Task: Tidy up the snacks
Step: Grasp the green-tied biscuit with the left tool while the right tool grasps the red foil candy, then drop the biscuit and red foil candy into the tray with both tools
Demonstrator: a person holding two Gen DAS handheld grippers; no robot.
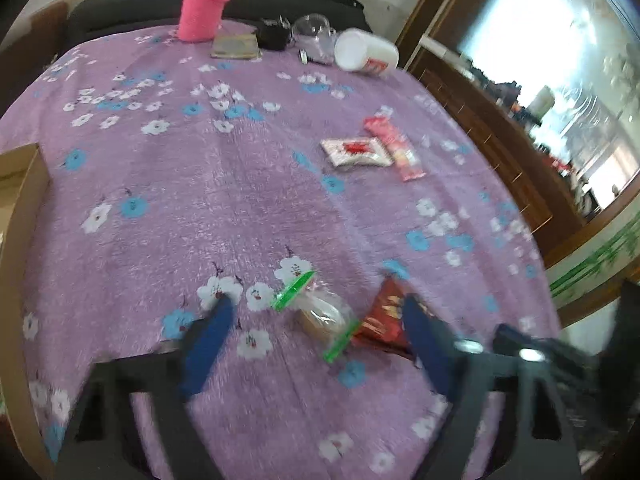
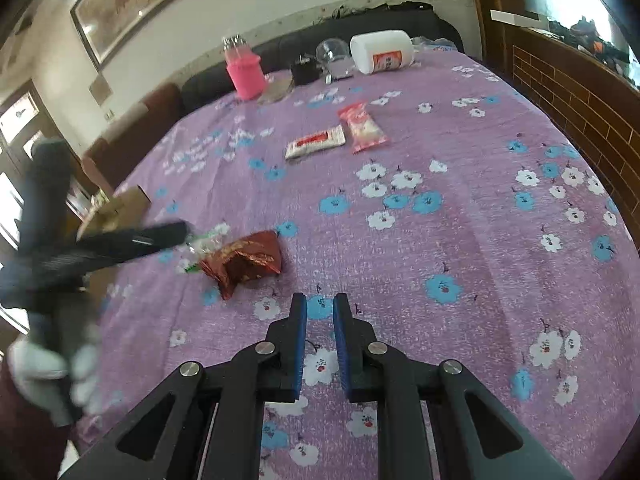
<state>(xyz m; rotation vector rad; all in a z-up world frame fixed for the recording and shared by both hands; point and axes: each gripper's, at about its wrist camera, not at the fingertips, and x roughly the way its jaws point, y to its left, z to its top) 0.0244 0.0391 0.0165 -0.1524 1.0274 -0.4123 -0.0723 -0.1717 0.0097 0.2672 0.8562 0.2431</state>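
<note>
My left gripper (image 1: 316, 312) is open, its blue fingers either side of a clear snack packet with green ends (image 1: 318, 312) on the purple cloth; this packet also shows in the right wrist view (image 2: 200, 246). A dark red foil snack (image 1: 386, 318) lies just right of it, touching the right finger; it also shows in the right wrist view (image 2: 244, 262). A white-and-red packet (image 1: 356, 152) and a pink packet (image 1: 396, 146) lie farther back, also seen in the right wrist view, the white-and-red packet (image 2: 316, 142) and the pink packet (image 2: 362, 126). My right gripper (image 2: 320, 304) is nearly shut, empty, above bare cloth. The left gripper (image 2: 176, 232) appears blurred at left.
A cardboard box (image 1: 20, 200) stands at the table's left edge, and shows in the right wrist view (image 2: 116, 210). At the back stand a pink bottle (image 1: 202, 8), a glass jar (image 1: 314, 30), a tipped white tub (image 1: 366, 54) and a dark sofa (image 1: 280, 0). A wooden cabinet (image 2: 576, 104) runs along the right.
</note>
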